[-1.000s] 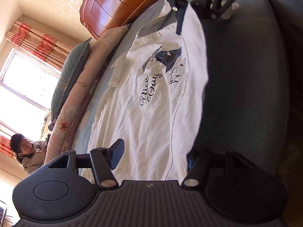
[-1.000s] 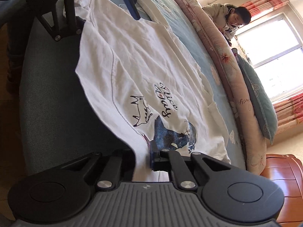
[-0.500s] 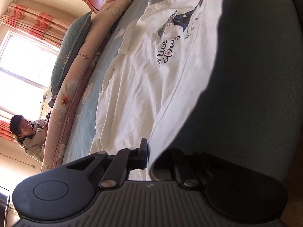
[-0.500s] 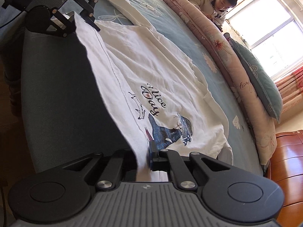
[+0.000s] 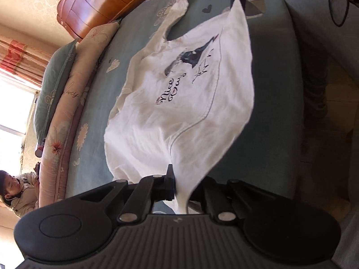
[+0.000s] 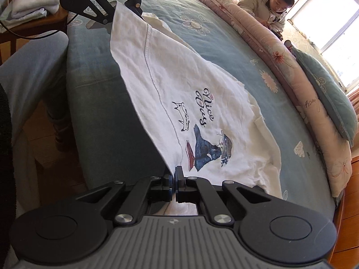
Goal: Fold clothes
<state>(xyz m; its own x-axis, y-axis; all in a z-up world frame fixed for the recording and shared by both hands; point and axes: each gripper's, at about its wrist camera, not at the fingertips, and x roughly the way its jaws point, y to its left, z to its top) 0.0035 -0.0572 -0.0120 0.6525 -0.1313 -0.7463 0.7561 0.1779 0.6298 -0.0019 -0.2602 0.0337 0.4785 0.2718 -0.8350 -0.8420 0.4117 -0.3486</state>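
A white cotton T-shirt with a "Nice Day" print and a dark blue figure (image 5: 190, 103) is stretched between the two grippers above a bed covered in a grey-blue flowered sheet (image 5: 134, 35). The black left gripper (image 5: 177, 186) has its jaws closed tight on one corner of the shirt's near edge; the cloth bunches between the fingers and hangs below them. The black right gripper (image 6: 174, 179) is likewise pinched shut on the opposite corner of that same edge, near the printed figure. The held edge is raised off the bed and runs taut from one gripper to the other, close to the mattress side; the far part of the shirt sags onto the sheet, with one sleeve lying crumpled. Beyond the shirt the sheet is bare up to a rolled pink floral quilt (image 6: 298, 85) and a grey-green pillow (image 6: 327, 103) along the far side. A person in a pale jacket (image 6: 269, 2) sits behind the quilt. A wooden headboard (image 5: 107, 2) stands at the bed's end
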